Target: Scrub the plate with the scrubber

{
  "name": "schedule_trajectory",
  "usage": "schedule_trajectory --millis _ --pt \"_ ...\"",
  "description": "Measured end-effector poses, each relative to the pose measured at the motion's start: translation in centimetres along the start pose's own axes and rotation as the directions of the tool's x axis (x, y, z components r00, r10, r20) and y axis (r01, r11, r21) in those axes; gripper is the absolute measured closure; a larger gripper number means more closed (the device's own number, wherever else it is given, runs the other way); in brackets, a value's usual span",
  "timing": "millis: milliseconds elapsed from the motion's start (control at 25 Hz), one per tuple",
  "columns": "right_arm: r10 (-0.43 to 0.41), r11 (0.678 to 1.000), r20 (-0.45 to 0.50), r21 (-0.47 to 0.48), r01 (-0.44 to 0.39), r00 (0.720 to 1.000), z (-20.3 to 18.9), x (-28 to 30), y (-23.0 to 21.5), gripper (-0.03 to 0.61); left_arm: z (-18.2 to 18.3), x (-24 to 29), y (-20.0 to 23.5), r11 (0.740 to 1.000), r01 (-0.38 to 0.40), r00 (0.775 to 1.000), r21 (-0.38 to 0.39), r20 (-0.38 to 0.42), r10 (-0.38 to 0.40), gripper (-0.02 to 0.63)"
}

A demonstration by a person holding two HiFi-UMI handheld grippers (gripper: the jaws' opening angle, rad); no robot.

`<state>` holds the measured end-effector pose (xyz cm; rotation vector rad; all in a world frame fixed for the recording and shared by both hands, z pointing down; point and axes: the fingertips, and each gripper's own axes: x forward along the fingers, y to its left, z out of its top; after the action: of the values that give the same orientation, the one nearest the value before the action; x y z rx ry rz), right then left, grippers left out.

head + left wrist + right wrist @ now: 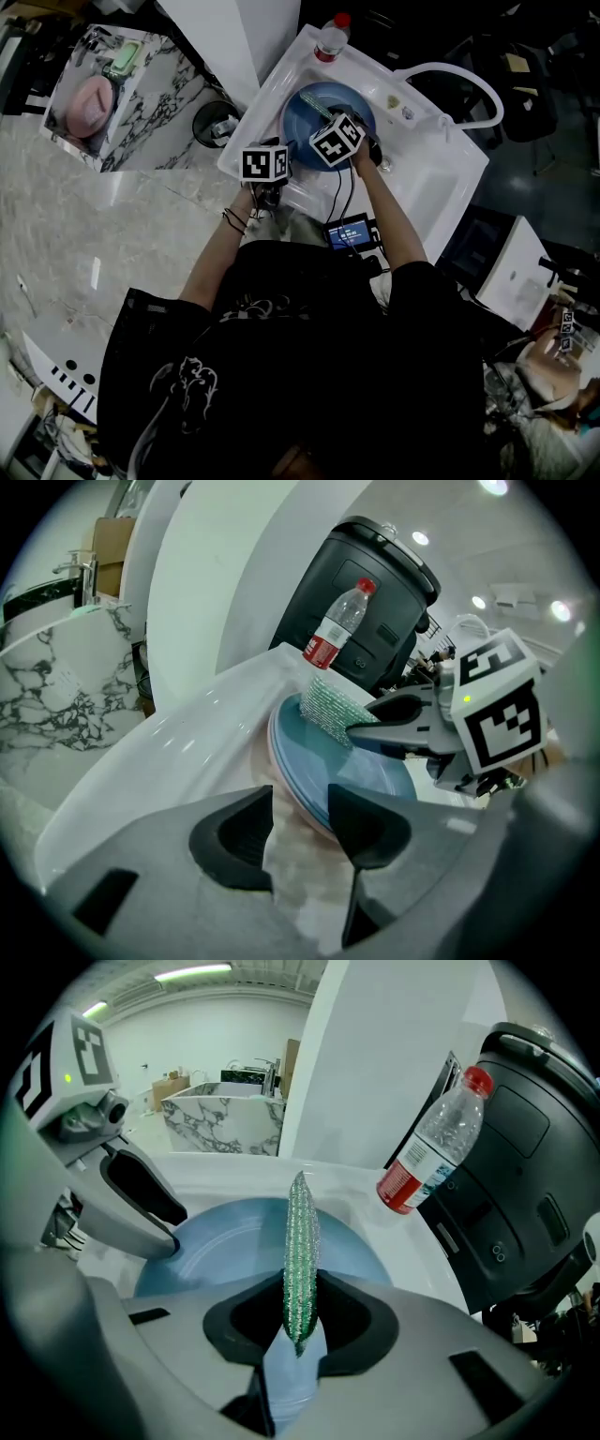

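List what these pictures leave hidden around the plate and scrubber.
Left gripper view: the left gripper straddles the plate rim, but its own jaw covers the contact; grip unclear.
Head view: marker cubes hide both pairs of jaws.
Every view: bottle label print too small.

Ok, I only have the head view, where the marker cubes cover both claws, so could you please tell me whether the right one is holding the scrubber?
Observer: Yes. In the right gripper view the right claw is closed on the green scrubber, which stands edge-on over the blue plate.
Operator: Thank you. And what is the other one doing, please?
Observer: In the left gripper view the left claw has the plate's near rim between its jaws and appears to be gripping it.
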<state>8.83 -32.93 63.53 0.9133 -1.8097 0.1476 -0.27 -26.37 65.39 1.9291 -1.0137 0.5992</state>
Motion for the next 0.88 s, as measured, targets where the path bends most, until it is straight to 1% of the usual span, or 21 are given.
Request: schedule_trajectory --millis 120,280,560,680,760,880 --pt "0.036 0.999 0.012 -0.025 -0.036 0.999 0.6 -0.3 1.5 0.492 0.1 0.0 0.0 1.000 0.004 1.000 0.023 0.007 -0.004 0.417" --pt "0.097 0.994 0.025 -0.047 -0.095 0.995 0.7 -1.0 3.2 0.492 0.1 0.0 -0.1 1.000 0.006 1.000 0.028 0.009 -0.006 0.417" --pt "0.217 0.976 0.042 -0.035 -0.216 0.975 0.7 -2.5 6.1 0.491 0.1 0.1 -0.2 0.999 -0.001 1.000 0.033 0.017 0.001 0.417" --pt "0.268 0.963 0.049 0.007 -0.269 0.962 0.5 -3.1 6.8 0.492 0.3 -0.2 -0.2 0.999 -0.006 0.999 0.041 0.035 0.005 0.419" --pt "0.305 0.950 0.057 0.056 -0.308 0.951 0.2 -3.3 7.2 0.492 0.6 -0.7 -0.2 0.999 -0.003 0.997 0.044 0.079 0.000 0.425" --pt "0.373 0.911 0.085 0.154 -0.382 0.924 -0.2 -3.7 7.9 0.492 1.0 -1.8 -0.2 0.999 0.048 0.986 0.007 0.157 -0.049 0.423"
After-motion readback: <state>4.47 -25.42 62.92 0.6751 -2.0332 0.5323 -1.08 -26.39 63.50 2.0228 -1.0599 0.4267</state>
